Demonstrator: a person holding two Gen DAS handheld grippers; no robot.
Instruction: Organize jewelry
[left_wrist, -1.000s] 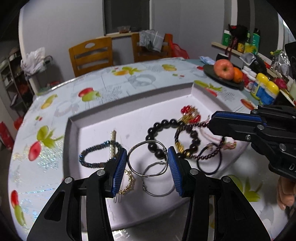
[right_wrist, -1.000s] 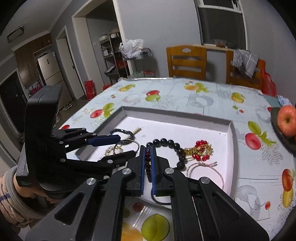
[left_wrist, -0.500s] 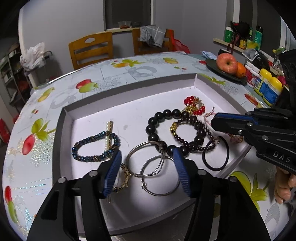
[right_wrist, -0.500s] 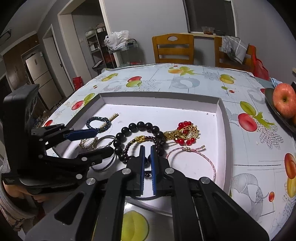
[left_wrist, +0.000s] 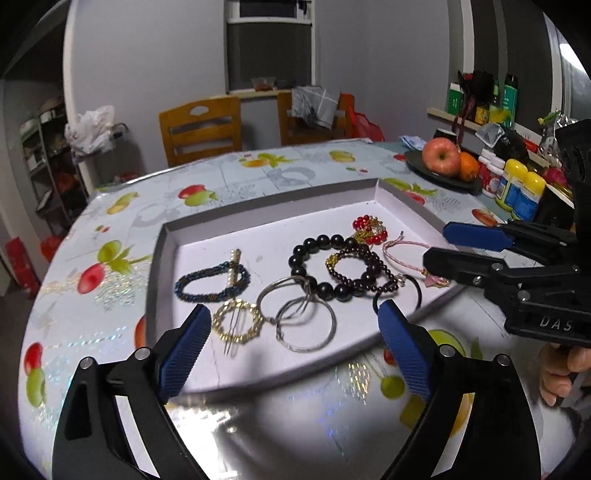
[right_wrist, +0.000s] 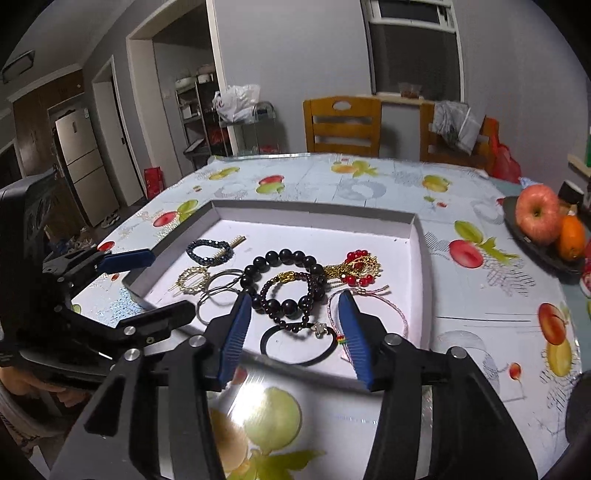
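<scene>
Both grippers pulled back, nothing held

Left gripper (left_wrist: 293, 325) jaws just spread wide, rings (left_wrist: 295, 314) ahead; right gripper (right_wrist: 291, 310) jaws half apart, hair tie (right_wrist: 299, 341) nearest.

White letters "DAS" on black body of right claw (left_wrist: 437, 244), right side of left wrist view; rest of word cut off by frame edge. Labels on bottles far right too small to read.
</scene>
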